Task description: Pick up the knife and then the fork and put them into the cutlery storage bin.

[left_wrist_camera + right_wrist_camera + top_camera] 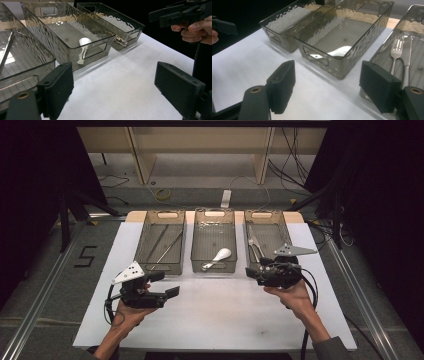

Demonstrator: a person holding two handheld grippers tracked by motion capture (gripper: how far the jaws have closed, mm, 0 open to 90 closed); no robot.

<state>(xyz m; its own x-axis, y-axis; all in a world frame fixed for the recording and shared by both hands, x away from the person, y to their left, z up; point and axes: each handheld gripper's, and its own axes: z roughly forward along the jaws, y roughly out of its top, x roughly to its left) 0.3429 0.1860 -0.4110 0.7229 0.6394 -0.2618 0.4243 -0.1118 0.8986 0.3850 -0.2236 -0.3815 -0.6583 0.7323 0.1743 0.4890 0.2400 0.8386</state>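
Both tools, left (pixel 167 285) and right (pixel 256 271), jaws apart, empty, over the surface's (pixel 215 315) near half, three trays (pixel 213 266) beyond.

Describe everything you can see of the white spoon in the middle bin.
The white spoon lies flat on the floor of the middle bin, a smoky, see-through plastic tray with rippled walls. It looks like glossy ceramic or plastic. Its rounded bowl points toward the far right and its handle runs to the bin's near left corner. Nothing but the bin touches it; both tools are well clear.
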